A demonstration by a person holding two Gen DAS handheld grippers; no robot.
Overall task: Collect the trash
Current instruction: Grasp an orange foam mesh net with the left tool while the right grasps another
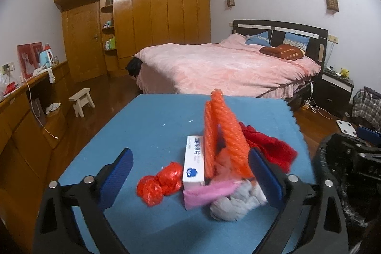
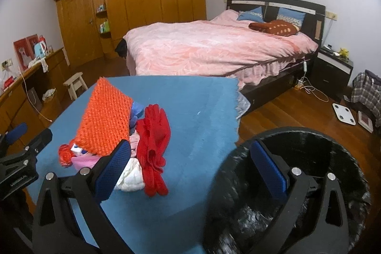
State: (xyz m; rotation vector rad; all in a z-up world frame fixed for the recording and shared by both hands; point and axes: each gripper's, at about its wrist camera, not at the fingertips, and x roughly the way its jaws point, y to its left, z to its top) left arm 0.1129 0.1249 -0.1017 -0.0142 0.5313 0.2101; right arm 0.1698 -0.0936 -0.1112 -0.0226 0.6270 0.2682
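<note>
Tongs on the left [image 1: 190, 173] are spread wide, with the pile of trash sitting between the two blue pads. The right-hand pad [image 1: 264, 178] is right up against the orange bubble wrap [image 1: 226, 132], but nothing is pinched. Tongs on the right [image 2: 190, 170] are spread wide too and hold nothing. One pad [image 2: 114, 168] is over the near edge of the pile, and the other hangs over the black bin bag [image 2: 285, 206].

From the left tongs you can see a white box [image 1: 194, 161] with blue writing, two shiny red paper balls [image 1: 159, 182], a pink scrap [image 1: 207, 192] and a grey wad [image 1: 231, 204]. The red cloth [image 1: 269, 147] peeks out behind the bubble wrap. From the right tongs the bubble wrap hides most of the box, but the red cloth shows up clearly as a long limp strip, with a white wad [image 2: 131, 173] beside it. That view also shows the wide round mouth of the bin bag, just off the table's right edge.

All the trash lies on a table with a blue cloth [image 2: 202, 111]. Behind it stands a big bed [image 1: 226, 63] with a pink cover. A tall wooden wardrobe [image 1: 142, 11] fills the back wall. A small white stool [image 1: 82, 101] stands on the wood floor, and a white scale [image 2: 344, 113] lies on the floor to the right.
</note>
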